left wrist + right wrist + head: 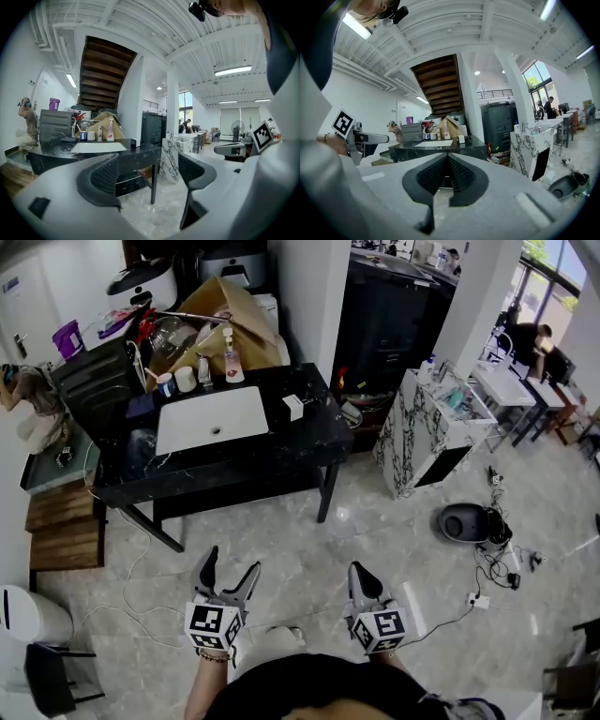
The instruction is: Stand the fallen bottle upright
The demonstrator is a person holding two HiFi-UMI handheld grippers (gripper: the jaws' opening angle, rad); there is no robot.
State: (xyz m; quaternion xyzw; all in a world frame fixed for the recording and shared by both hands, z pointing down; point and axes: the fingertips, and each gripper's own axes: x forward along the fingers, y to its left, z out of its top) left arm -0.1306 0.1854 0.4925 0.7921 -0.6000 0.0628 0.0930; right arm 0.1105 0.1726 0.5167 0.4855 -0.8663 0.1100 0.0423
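A black marble table (pixel 300 442) stands ahead of me with a white inset panel (pixel 211 418) on its top. Behind the panel a pink-labelled bottle (pixel 232 360) and a smaller bottle (pixel 203 371) stand upright beside two cups (pixel 175 382). A clear, shiny patch (pixel 141 444) lies left of the panel; I cannot tell whether it is a bottle. My left gripper (pixel 231 563) (pixel 147 173) hangs over the floor short of the table, open and empty. My right gripper (pixel 359 570) (pixel 447 159) is beside it, shut on nothing.
A small white box (pixel 293 407) sits near the table's right end and a cardboard box (pixel 230 310) leans behind it. A marble-patterned cabinet (pixel 427 432) stands to the right. A round grey device (pixel 466 521) and cables (pixel 497 563) lie on the floor, wooden steps (pixel 61 531) at left.
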